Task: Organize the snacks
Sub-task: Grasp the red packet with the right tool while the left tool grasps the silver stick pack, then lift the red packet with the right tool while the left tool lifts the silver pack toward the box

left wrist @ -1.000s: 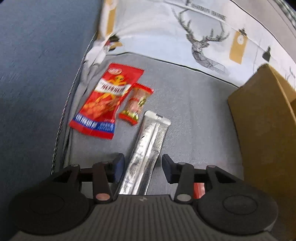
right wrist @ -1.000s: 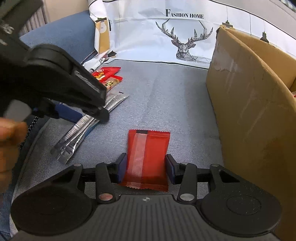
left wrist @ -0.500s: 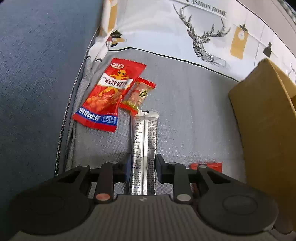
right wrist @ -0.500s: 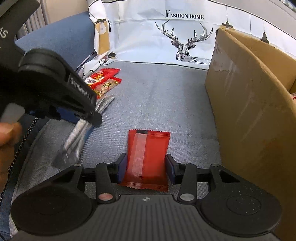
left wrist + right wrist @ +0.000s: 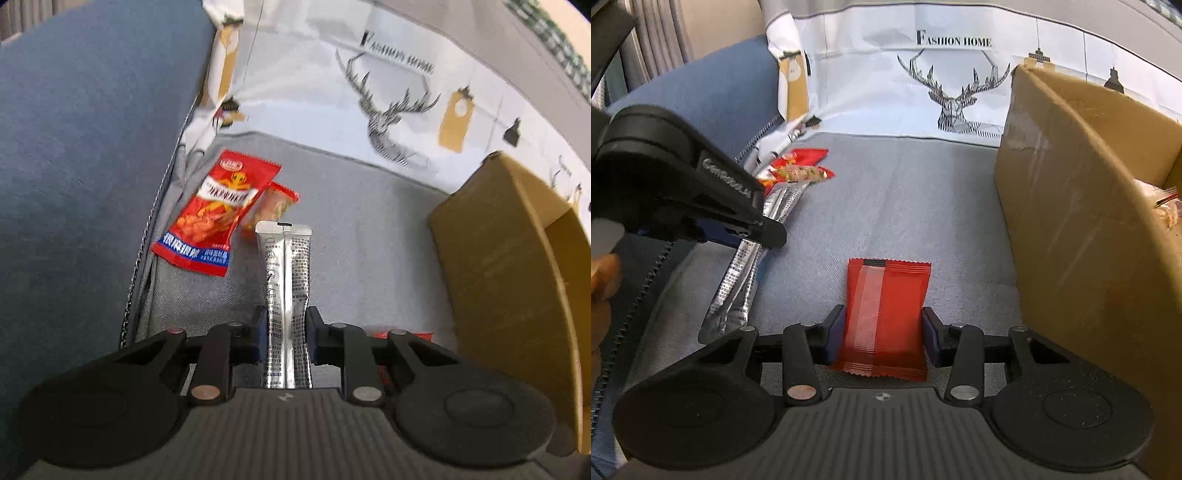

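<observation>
1. In the left wrist view we see the left gripper (image 5: 284, 334), whose jaws have just been closing, clamped on the long silver foil stick sachet (image 5: 284, 280). Only this view shows the large red snack bag with a blue band (image 5: 214, 214) face-on.
2. In the right wrist view we see the right gripper (image 5: 882, 332) with the flat red wrapped snack packet (image 5: 886, 314) between its narrowly spread fingers; the pads sit at the packet's edges, and we cannot tell whether they press. Only this view shows contents inside the brown cardboard box (image 5: 1082, 229).
3. The box wall stands just beside the right gripper; open grey fabric surface (image 5: 905, 199) lies ahead, and the blue cushion (image 5: 81, 155) bounds the left side.
4. The sachet's long axis runs straight ahead between the left fingers, its far end near the small red-ended snack wrapper (image 5: 275, 206). The red packet's long axis likewise points forward.
</observation>
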A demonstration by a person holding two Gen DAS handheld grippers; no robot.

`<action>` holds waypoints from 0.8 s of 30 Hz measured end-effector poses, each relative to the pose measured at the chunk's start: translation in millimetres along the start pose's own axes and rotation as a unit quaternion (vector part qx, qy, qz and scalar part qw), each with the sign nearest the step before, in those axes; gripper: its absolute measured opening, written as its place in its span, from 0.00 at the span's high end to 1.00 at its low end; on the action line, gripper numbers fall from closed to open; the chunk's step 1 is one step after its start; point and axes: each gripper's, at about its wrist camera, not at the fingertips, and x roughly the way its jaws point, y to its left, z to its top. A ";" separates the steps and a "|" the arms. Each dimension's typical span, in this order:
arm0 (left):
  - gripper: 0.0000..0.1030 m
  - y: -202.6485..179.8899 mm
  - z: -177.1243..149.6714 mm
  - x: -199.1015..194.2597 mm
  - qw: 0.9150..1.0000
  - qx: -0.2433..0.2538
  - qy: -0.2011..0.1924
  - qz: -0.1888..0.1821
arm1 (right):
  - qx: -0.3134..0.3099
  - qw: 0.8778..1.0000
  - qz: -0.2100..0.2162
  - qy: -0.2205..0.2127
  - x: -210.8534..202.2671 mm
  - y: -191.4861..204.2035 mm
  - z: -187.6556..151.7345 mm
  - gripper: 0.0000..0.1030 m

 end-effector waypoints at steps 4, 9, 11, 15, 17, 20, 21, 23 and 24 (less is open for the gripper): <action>0.78 0.5 -3.2 -30.5 0.999 -0.030 -0.029 -0.027 | 0.002 1.000 0.024 -0.011 -28.5 -6.4 12.3 0.57; 0.78 -9.4 -13.0 -71.5 0.996 -0.058 -0.059 -0.043 | -0.011 0.998 0.046 -0.045 -82.7 -27.4 39.4 0.57; 0.78 -18.1 -18.7 -83.3 0.994 -0.067 -0.064 -0.051 | -0.019 0.997 0.049 -0.064 -105.0 -40.9 47.6 0.57; 0.78 -44.5 -26.2 -98.6 0.991 -0.079 -0.082 -0.065 | -0.022 0.993 0.060 -0.099 -138.0 -75.6 49.4 0.57; 0.78 -60.4 -29.3 -100.8 0.989 -0.075 -0.101 -0.079 | -0.017 0.990 0.060 -0.128 -150.1 -95.0 43.2 0.57; 0.78 -77.8 -37.7 -103.6 0.984 -0.056 -0.136 -0.101 | -0.002 0.985 0.052 -0.165 -159.9 -122.3 36.2 0.57; 0.78 -83.1 -40.7 -102.9 0.983 -0.045 -0.144 -0.107 | 0.009 0.983 0.048 -0.175 -162.8 -131.9 35.5 0.57; 0.78 -91.5 -40.7 -99.2 0.982 -0.033 -0.148 -0.116 | 0.031 0.980 0.038 -0.194 -168.3 -150.3 35.4 0.57; 0.78 -95.8 -38.5 -97.5 0.980 -0.029 -0.154 -0.122 | 0.037 0.978 0.032 -0.202 -170.2 -158.2 35.3 0.57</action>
